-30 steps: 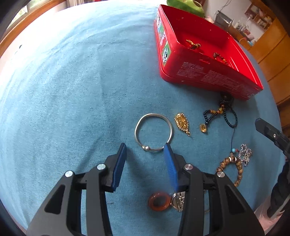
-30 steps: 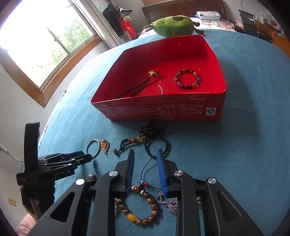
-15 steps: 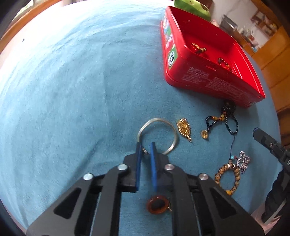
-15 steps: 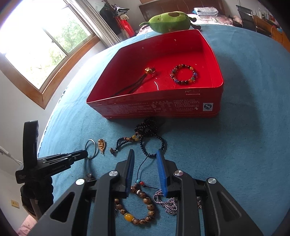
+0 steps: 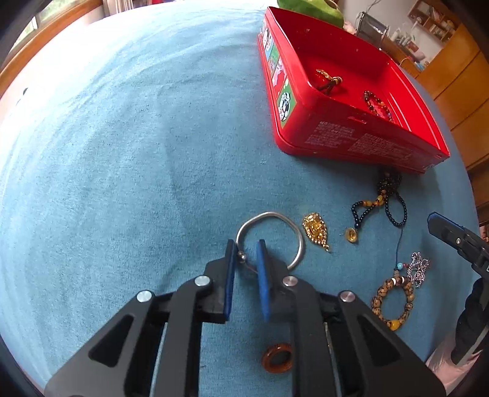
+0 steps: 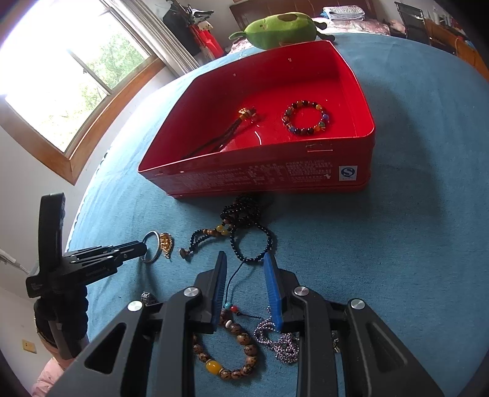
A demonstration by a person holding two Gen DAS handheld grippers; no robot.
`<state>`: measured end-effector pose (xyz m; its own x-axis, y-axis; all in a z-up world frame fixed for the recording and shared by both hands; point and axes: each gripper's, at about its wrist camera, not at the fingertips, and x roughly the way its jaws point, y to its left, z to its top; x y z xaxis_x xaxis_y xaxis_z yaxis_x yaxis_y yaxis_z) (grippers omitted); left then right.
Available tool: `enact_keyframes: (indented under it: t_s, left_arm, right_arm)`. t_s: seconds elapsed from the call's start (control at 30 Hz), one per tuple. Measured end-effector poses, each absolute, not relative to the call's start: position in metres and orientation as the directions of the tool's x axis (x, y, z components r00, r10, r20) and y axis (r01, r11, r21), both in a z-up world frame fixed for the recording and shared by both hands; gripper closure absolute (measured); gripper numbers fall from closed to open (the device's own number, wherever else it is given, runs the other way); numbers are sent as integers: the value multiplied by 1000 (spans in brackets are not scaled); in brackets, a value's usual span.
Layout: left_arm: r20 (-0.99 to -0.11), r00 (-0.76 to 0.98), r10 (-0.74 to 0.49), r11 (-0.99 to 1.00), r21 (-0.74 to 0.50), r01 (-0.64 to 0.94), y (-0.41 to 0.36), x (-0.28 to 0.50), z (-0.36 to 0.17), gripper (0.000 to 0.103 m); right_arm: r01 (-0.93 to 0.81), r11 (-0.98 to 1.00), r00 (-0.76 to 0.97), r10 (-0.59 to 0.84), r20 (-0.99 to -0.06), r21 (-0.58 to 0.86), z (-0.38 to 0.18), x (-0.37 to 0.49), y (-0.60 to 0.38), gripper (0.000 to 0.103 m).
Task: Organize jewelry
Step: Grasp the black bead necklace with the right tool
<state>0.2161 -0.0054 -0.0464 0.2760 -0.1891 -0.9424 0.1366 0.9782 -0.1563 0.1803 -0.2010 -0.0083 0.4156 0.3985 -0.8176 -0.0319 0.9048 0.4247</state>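
A silver bangle (image 5: 275, 218) lies on the blue cloth. Its near rim, with a small ball, sits between the pads of my left gripper (image 5: 245, 244). The ball touches the left pad and the wire reaches the right one, while the jaws are opening slightly. The bangle looks tipped up at that side. My right gripper (image 6: 244, 256) stands open above a dark cord that leads to a wooden bead bracelet (image 6: 226, 351), pressing on nothing. The red tin (image 6: 259, 180) holds a coloured bead bracelet (image 6: 305, 117) and a tasselled gold charm (image 6: 247, 113).
On the cloth lie a gold pendant (image 5: 314, 229), a black bead necklace (image 5: 394, 195), a silver chain (image 5: 418, 268) and an amber ring (image 5: 276, 357) under my left gripper. A green plush toy (image 6: 281, 29) sits behind the tin. Bare blue cloth stretches to the left.
My left gripper moved forward and closed its jaws around the bangle's near rim, then parted them a little. The bangle's near side has tipped up. The right gripper has stayed put.
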Motion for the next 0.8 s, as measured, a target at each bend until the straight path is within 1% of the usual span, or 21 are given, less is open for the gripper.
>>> enact_keyframes:
  t_s: [0.07,0.1,0.2,0.23,0.27,0.3,0.33,0.4,0.47,0.53,0.67,0.73,0.8]
  left_arm:
    - [-940,290,-181,980,-148,134,-7,215,-47,94]
    - [-938,297,-178,981,-145,132,-7,215,-48,97]
    - [-930,309,-198,978,-167,124,-9,215,-48,98]
    - [-927,313,-205,977,-175,122,-8,215,-48,98]
    - [-924,318,-212,976,-182,121,-8,216,-48,98]
    - [-922,321,-217,975,-188,121,-5,215,-47,98]
    - [-919,322,-229,972,-199,122,-5,215,-47,98]
    - [-915,320,-247,968,-217,126,9,213,-43,98]
    - [-912,319,-256,966,-226,128,11,213,-43,98]
    - [-911,319,-260,965,-230,129,13,211,-42,98]
    - [-907,319,-276,961,-248,126,19,208,-39,98]
    - [-903,322,-283,958,-256,127,23,206,-36,98]
    - [-899,331,-287,958,-258,127,26,207,-34,98]
  right_arm:
    - [-34,904,417,400,-816,426,-8,180,-200,77]
    - [-33,903,418,401,-815,428,-9,181,-200,77]
    - [-28,896,415,415,-810,444,-13,184,-201,77]
    - [-19,890,413,422,-807,455,-15,187,-202,74]
    - [-9,885,411,428,-805,466,-16,189,-204,69]
    - [8,878,412,434,-801,479,-18,191,-206,59]
    - [18,876,414,432,-801,482,-18,194,-207,57]
    - [31,877,413,425,-805,479,-18,197,-206,57]
    - [36,877,403,426,-810,479,-20,201,-202,53]
    - [49,884,384,413,-826,465,-23,207,-194,45]
    - [70,906,346,371,-862,418,-32,219,-179,44]
    - [75,922,333,336,-881,380,-35,227,-170,40]
    - [67,943,337,286,-897,326,-35,231,-159,38]
